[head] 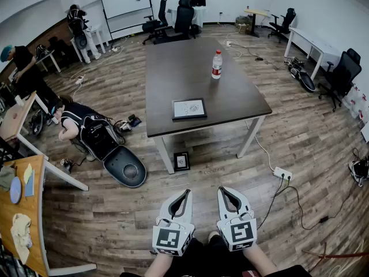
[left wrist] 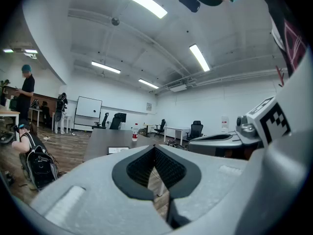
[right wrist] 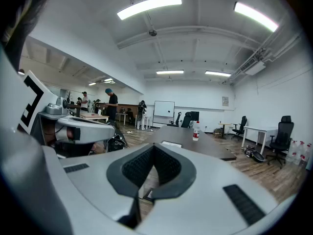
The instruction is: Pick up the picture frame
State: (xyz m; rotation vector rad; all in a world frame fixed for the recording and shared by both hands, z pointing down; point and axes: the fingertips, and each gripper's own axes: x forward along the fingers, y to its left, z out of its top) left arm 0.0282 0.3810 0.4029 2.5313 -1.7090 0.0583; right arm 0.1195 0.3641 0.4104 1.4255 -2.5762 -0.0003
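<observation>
A black picture frame (head: 189,108) with a white print lies flat near the front edge of the dark grey table (head: 173,74). A second, smaller black frame (head: 181,161) stands on the floor against the table's front left leg. My left gripper (head: 185,193) and right gripper (head: 222,190) are side by side low in the head view, well short of the table, both shut with nothing in them. In the left gripper view the jaws (left wrist: 155,149) meet, and the frame (left wrist: 117,150) lies far ahead. The right gripper (right wrist: 153,148) also points at the table, jaws together.
A water bottle (head: 217,64) stands on the table beyond the frame. A person crouches by a black bag (head: 99,137) at the left. Wooden desks (head: 34,183) line the left side, office chairs (head: 341,74) and a white desk the right. A power strip (head: 282,173) and cables lie on the floor.
</observation>
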